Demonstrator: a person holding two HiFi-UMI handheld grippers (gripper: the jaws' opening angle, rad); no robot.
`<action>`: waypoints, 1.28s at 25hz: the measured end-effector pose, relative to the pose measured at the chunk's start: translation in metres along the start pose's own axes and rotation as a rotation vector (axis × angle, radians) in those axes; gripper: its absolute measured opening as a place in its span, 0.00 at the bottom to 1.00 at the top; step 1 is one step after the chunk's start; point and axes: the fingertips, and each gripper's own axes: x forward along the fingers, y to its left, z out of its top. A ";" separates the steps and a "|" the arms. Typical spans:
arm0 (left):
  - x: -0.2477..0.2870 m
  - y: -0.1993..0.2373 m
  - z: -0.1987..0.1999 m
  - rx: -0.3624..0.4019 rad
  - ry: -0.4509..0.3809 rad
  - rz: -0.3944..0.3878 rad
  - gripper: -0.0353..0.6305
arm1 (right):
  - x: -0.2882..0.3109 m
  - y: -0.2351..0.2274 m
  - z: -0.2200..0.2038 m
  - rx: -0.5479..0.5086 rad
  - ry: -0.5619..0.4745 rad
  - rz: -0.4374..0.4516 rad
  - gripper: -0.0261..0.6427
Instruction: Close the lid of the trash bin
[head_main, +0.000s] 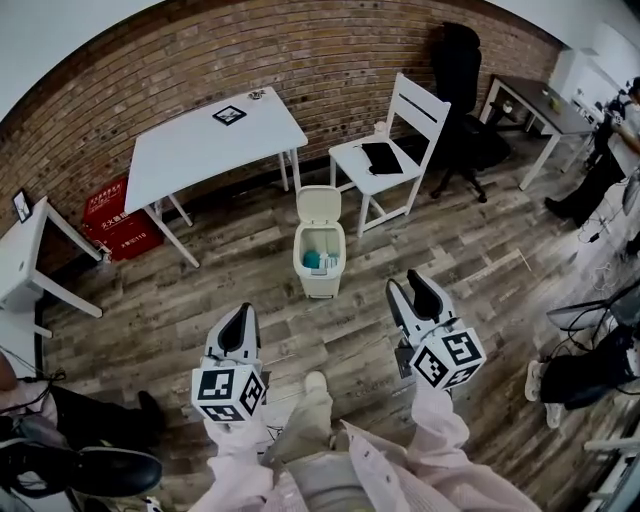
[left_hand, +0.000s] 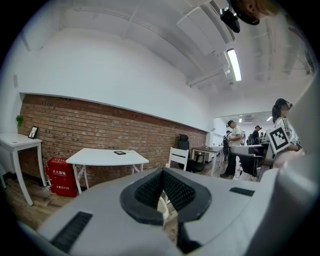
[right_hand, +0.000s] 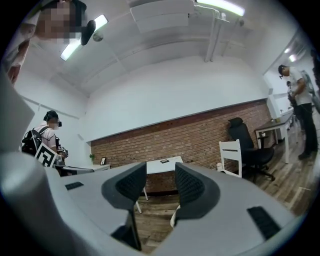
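A cream trash bin (head_main: 320, 262) stands on the wooden floor in the head view, its lid (head_main: 318, 205) tipped up and back; blue and white rubbish shows inside. My left gripper (head_main: 240, 314) hovers nearer than the bin and to its left, jaws shut on nothing. My right gripper (head_main: 409, 283) hovers nearer than the bin and to its right, jaws open and empty. In the left gripper view the pads (left_hand: 150, 187) meet, with a sliver of the bin (left_hand: 162, 209) below them. The right gripper view shows a clear gap between the pads (right_hand: 192, 185) and a pale edge of the bin (right_hand: 175, 218).
Behind the bin a white table (head_main: 215, 145) and a white chair (head_main: 395, 150) stand against the brick wall. A red box (head_main: 118, 220) sits at the left, a black office chair (head_main: 462, 80) and a desk (head_main: 540, 105) at the right. People stand at the far right.
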 end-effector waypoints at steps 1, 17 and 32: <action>0.010 0.005 0.003 -0.003 0.001 -0.002 0.04 | 0.010 -0.003 0.000 0.003 0.005 0.000 0.28; 0.155 0.060 0.029 -0.010 0.028 -0.060 0.04 | 0.141 -0.056 0.000 0.032 0.041 -0.042 0.28; 0.246 0.076 0.032 -0.025 0.056 -0.078 0.04 | 0.218 -0.108 -0.003 0.036 0.076 -0.051 0.28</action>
